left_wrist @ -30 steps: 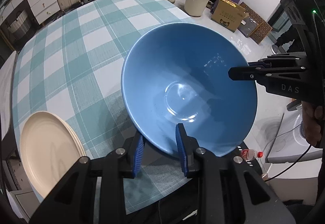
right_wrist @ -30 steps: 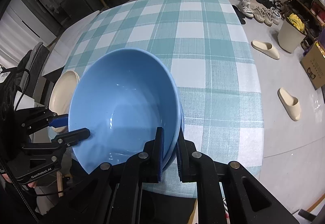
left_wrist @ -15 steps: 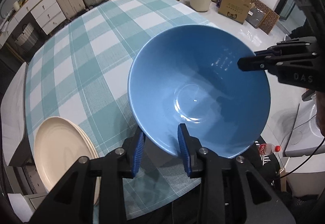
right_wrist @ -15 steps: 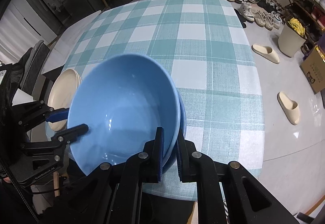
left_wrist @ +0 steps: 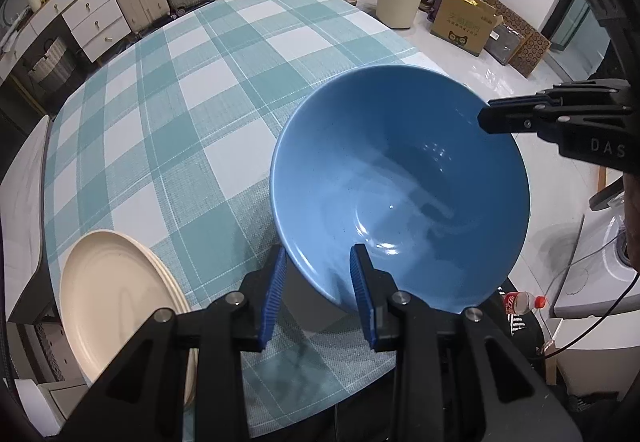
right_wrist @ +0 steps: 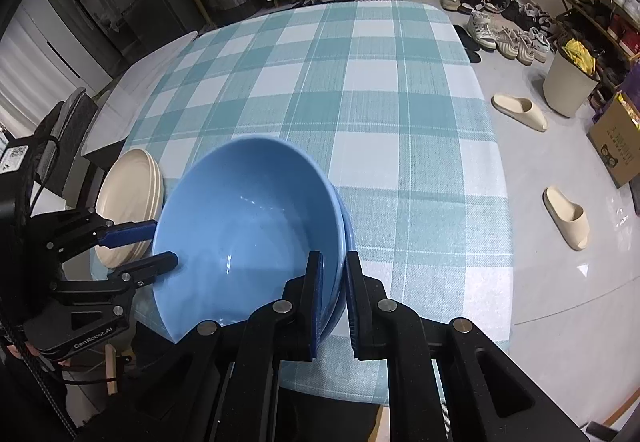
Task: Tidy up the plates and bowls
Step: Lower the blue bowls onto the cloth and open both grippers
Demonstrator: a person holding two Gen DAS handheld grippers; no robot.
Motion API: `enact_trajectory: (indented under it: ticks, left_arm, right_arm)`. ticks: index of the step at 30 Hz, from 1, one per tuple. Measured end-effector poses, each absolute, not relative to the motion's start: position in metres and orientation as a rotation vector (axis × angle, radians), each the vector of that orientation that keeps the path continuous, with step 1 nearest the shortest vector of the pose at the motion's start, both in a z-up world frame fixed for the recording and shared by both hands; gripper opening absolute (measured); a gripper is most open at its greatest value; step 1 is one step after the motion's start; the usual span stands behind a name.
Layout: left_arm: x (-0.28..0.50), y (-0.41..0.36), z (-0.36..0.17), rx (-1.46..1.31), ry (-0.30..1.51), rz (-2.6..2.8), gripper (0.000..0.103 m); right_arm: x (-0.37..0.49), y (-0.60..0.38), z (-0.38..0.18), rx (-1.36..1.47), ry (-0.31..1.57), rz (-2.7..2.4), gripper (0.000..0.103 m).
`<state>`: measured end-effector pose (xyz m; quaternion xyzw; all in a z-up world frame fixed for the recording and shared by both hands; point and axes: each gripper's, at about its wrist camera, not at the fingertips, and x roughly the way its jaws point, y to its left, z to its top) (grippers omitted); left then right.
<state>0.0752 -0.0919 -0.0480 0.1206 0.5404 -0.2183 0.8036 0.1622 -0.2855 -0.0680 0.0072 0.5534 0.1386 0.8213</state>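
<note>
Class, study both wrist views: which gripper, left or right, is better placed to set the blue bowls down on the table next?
Probably right: the right gripper is clamped on the rim of the blue bowls, while the left gripper straddles the opposite rim with a visible gap.

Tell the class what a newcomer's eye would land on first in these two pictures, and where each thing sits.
First comes the big blue bowl, tilted at the near edge of the checked tablecloth, with the left gripper astride its near rim and the right gripper closed on the opposite rim. The right wrist view shows a second blue rim nested under it. Next, the stack of cream plates at the table's near left corner.
</note>
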Motion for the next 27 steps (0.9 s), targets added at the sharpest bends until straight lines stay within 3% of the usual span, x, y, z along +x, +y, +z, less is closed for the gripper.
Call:
enact_trajectory:
  ticks: [7,11,17,19,21,23,25,27]
  left_arm:
    - [0.075,-0.086,-0.042,0.214,1.127,-0.455,0.034]
    - [0.072,-0.075,-0.029,0.142,1.059,-0.444,0.05]
    - [0.06,-0.062,-0.003,0.091,0.925,-0.405,0.055]
    - [0.053,-0.056,0.007,0.057,0.868,-0.389,0.063]
    - [0.046,-0.051,0.013,0.047,0.812,-0.352,0.084]
    - [0.037,-0.049,0.022,0.054,0.738,-0.318,0.089]
    - [0.03,-0.047,0.028,0.066,0.685,-0.279,0.094]
    - [0.025,-0.044,0.032,0.071,0.637,-0.226,0.097]
  right_arm:
    - [0.163,-0.291,-0.05,0.058,1.127,0.311,0.011]
    - [0.159,-0.292,-0.022,0.09,1.028,0.331,0.011]
    - [0.141,-0.289,0.004,0.1,0.88,0.341,0.011]
    - [0.131,-0.286,0.005,0.113,0.835,0.343,0.011]
    - [0.122,-0.282,0.006,0.106,0.798,0.348,0.011]
    - [0.111,-0.277,0.005,0.094,0.743,0.344,0.017]
    - [0.097,-0.27,0.004,0.084,0.676,0.354,0.04]
    - [0.085,-0.266,0.003,0.091,0.613,0.358,0.05]
